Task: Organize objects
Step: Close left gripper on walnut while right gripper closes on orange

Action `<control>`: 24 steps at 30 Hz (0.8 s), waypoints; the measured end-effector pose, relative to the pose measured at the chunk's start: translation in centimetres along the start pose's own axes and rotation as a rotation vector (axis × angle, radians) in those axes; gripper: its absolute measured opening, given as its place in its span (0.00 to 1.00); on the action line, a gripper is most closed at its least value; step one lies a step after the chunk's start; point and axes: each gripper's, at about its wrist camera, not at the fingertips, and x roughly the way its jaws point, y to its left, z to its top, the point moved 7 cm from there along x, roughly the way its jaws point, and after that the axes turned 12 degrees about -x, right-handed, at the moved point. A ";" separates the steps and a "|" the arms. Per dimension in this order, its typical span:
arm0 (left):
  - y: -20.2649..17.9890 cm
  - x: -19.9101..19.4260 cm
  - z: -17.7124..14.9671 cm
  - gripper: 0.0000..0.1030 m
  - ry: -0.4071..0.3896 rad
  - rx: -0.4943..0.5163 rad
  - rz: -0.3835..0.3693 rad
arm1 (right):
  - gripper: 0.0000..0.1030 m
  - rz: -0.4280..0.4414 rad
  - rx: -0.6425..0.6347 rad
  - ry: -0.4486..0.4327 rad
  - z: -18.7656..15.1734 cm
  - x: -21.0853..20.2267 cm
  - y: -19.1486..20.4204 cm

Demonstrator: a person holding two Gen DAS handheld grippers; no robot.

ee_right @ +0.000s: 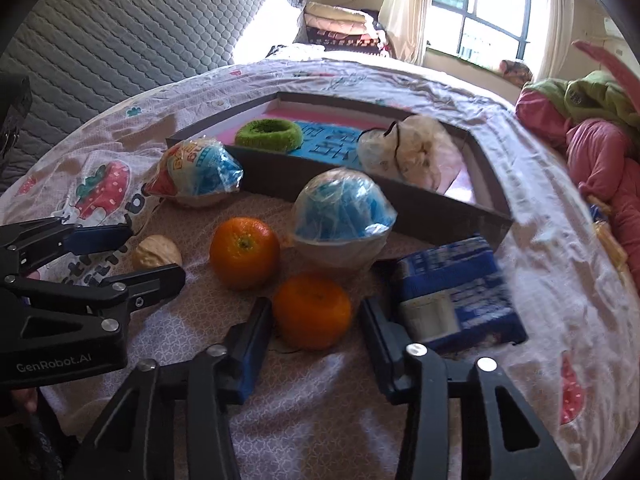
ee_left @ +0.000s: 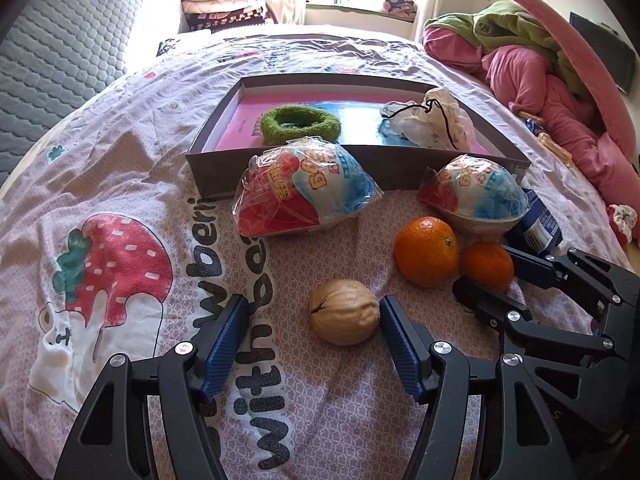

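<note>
L gripper (ee_left: pixel 314 322) is spread wide around the walnut (ee_left: pixel 345 312), which sits between its fingers nearer the R pad, nothing pinched yet; R gripper (ee_right: pixel 316 320) likewise gapes around the small orange (ee_right: pixel 312 311) — both look set for pickups into the tray (ee_left: pixel 360 170) straight ahead. In the way: two wrapped bowls (ee_left: pixel 304 188) against the tray's near wall, a bigger orange (ee_left: pixel 426 251) btw them, and a blue pack (ee_right: pixel 456 292) just R of the R gripper.

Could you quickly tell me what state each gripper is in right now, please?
Left gripper: open around the walnut.
Right gripper: open around the smaller orange.

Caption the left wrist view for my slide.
Open left tool straddling a walnut on the bedsheet, oranges and box beyond.
</note>
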 end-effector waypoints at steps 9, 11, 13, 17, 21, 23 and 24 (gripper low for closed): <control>-0.3 0.4 0.0 0.67 -0.018 0.016 0.009 | 0.37 0.012 0.004 -0.013 0.0 -0.3 0.0; -0.4 0.3 0.0 0.64 -0.023 0.020 0.008 | 0.37 0.014 0.006 -0.014 0.0 -0.4 -0.1; -0.5 0.2 -0.1 0.61 -0.027 0.022 0.008 | 0.37 0.017 0.010 -0.015 0.0 -0.4 -0.1; -0.4 0.0 0.0 0.53 -0.035 0.022 0.008 | 0.37 0.026 0.017 -0.019 -0.1 -0.5 -0.1; -0.8 -0.2 0.0 0.38 -0.036 0.034 -0.009 | 0.37 0.028 0.013 -0.020 0.0 -0.6 0.0; -0.9 -0.4 0.0 0.35 -0.040 0.035 -0.020 | 0.37 0.028 0.013 -0.021 -0.1 -0.7 0.1; -0.9 -0.5 0.0 0.35 -0.040 0.035 -0.024 | 0.37 0.029 0.012 -0.021 -0.1 -0.7 0.1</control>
